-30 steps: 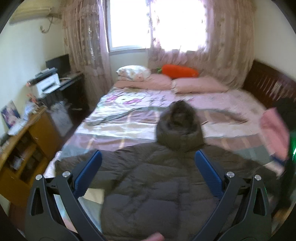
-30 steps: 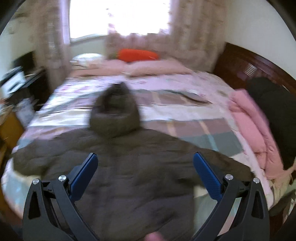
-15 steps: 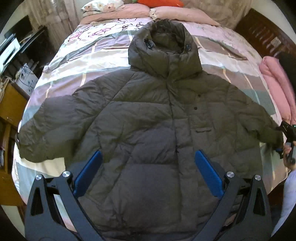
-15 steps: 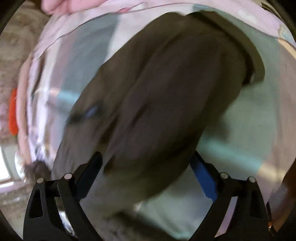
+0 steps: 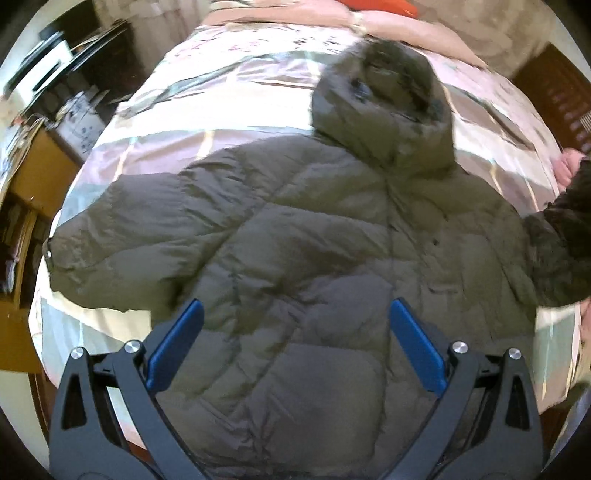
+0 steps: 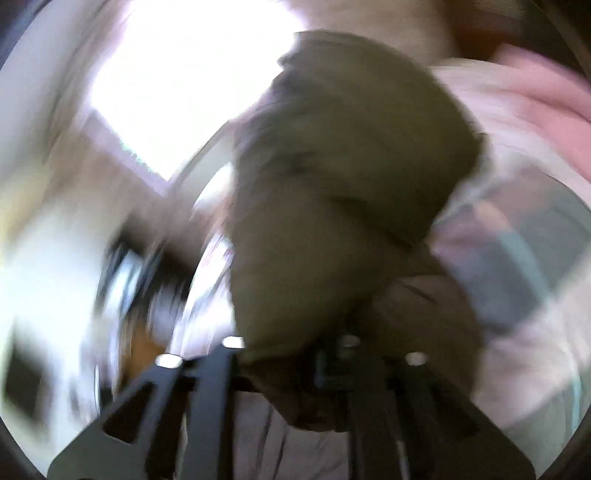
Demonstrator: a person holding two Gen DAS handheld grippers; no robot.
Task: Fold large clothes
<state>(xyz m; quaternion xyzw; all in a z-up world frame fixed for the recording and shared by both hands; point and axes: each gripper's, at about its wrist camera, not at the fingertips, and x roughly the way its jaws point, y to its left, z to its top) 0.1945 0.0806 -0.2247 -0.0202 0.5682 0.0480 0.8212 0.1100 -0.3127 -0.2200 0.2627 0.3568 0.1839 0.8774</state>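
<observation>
An olive-brown hooded puffer jacket point(image 5: 303, 258) lies front up and spread on the bed, hood point(image 5: 384, 99) toward the pillows, one sleeve point(image 5: 110, 258) stretched to the left. My left gripper point(image 5: 295, 339) is open and empty, hovering above the jacket's lower body. In the blurred right wrist view my right gripper point(image 6: 291, 354) is shut on the jacket's other sleeve point(image 6: 340, 177), which rises bunched above the closed jaws. In the left wrist view that sleeve point(image 5: 561, 243) is lifted at the right edge.
The bed point(image 5: 229, 110) has a pink and grey patterned cover, with pink pillows point(image 5: 369, 18) at its head. A wooden desk point(image 5: 33, 177) with clutter stands to the left. A dark wooden headboard point(image 5: 554, 92) is at the right.
My right gripper has closed on the jacket's right sleeve and lifted it off the bed. My left gripper has stayed open over the jacket, shifting slightly.
</observation>
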